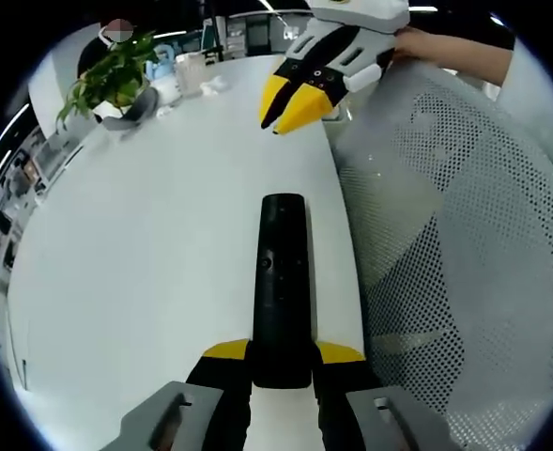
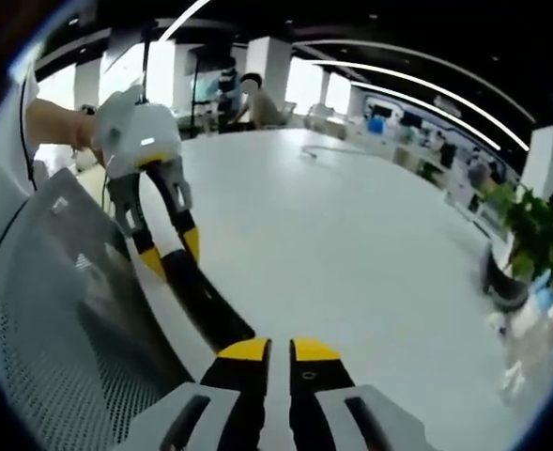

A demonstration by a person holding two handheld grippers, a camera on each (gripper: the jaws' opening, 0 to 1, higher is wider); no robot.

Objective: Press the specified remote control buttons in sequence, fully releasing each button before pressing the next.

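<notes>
A long black remote [image 1: 282,272] lies lengthwise over the white table [image 1: 145,244], its near end clamped between the yellow-tipped jaws of my left gripper [image 1: 282,355]. My right gripper [image 1: 290,105] comes in from the upper right, shut to a point, hovering beyond the remote's far end and apart from it. In the right gripper view, my right gripper [image 2: 278,350] is shut with nothing in it. Ahead of it the left gripper [image 2: 173,254] holds the remote [image 2: 206,305], which points toward the camera.
A white mesh chair back [image 1: 445,244] stands against the table's right edge, also seen as chair mesh [image 2: 51,310]. A potted plant [image 1: 116,80] and cups [image 1: 188,71] sit at the table's far end. A hand [image 1: 426,42] holds the right gripper.
</notes>
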